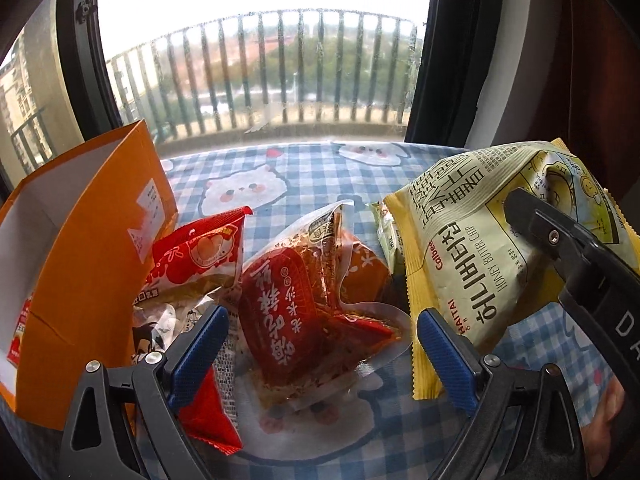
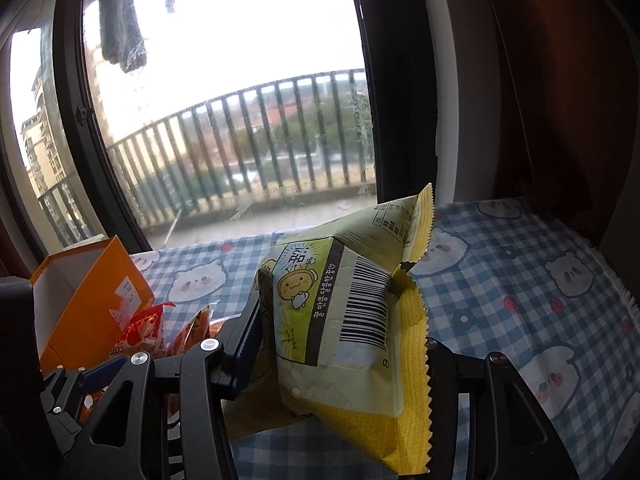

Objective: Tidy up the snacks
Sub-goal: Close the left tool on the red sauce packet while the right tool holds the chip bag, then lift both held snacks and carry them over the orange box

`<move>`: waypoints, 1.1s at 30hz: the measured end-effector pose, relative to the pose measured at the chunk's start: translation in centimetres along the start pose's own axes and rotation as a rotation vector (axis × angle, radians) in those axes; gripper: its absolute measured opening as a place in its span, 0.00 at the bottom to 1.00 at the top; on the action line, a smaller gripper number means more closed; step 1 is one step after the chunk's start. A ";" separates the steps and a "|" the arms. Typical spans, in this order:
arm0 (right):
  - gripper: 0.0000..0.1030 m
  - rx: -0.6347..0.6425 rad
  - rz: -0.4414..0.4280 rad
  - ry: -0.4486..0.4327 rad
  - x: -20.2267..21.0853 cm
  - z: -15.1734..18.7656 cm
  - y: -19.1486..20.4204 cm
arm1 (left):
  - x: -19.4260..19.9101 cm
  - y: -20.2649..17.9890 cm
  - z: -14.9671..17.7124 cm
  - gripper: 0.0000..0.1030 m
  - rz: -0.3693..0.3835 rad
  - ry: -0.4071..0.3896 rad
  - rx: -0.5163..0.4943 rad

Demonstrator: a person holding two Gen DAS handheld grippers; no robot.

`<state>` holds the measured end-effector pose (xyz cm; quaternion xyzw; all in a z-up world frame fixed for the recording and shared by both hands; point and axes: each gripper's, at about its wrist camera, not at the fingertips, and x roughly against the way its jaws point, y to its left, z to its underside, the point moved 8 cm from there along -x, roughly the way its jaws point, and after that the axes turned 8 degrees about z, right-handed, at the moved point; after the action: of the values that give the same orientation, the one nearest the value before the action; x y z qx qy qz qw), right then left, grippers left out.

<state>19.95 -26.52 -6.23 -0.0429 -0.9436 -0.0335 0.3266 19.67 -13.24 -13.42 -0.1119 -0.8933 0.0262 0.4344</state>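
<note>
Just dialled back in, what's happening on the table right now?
The right gripper is clamped on a yellow Honey Butter Chip bag, held up off the blue checked tablecloth. The left gripper is open, its blue pads either side of a clear vacuum pouch of red spicy snack without pressing on it. A red packet lies beside the open orange cardboard box.

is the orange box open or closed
Open. The orange box shows its white inner walls from above with no lid over them, and the right wrist view looks into the same open top.
</note>
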 end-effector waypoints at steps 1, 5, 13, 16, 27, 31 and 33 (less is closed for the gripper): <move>0.53 0.004 0.005 -0.003 -0.1 0.1 0.0 | -0.2 0.0 0.1 0.93 0.001 0.000 0.004; 0.53 0.008 0.009 -0.011 -0.2 0.4 0.1 | -1.0 0.3 0.7 0.91 -0.012 0.006 0.009; 0.53 0.037 0.016 -0.010 -0.2 1.2 0.7 | -1.9 0.0 2.1 0.59 -0.060 0.027 -0.038; 0.53 0.049 0.025 -0.018 -0.1 1.4 1.0 | -1.5 0.0 2.2 0.45 -0.046 0.022 -0.034; 0.53 0.044 0.032 -0.018 1.0 1.8 1.7 | 0.7 -0.2 2.1 0.32 -0.002 -0.024 -0.022; 0.53 0.048 0.023 -0.011 1.5 2.0 2.2 | 2.0 -0.6 1.8 0.30 0.020 -0.061 -0.034; 0.53 0.056 0.030 -0.020 2.0 2.1 2.3 | 2.6 -0.9 1.6 0.29 0.029 -0.082 -0.043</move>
<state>17.36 -23.90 -6.60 -0.0483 -0.9467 -0.0020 0.3185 16.66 -13.40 -12.28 -0.1330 -0.9090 0.0182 0.3945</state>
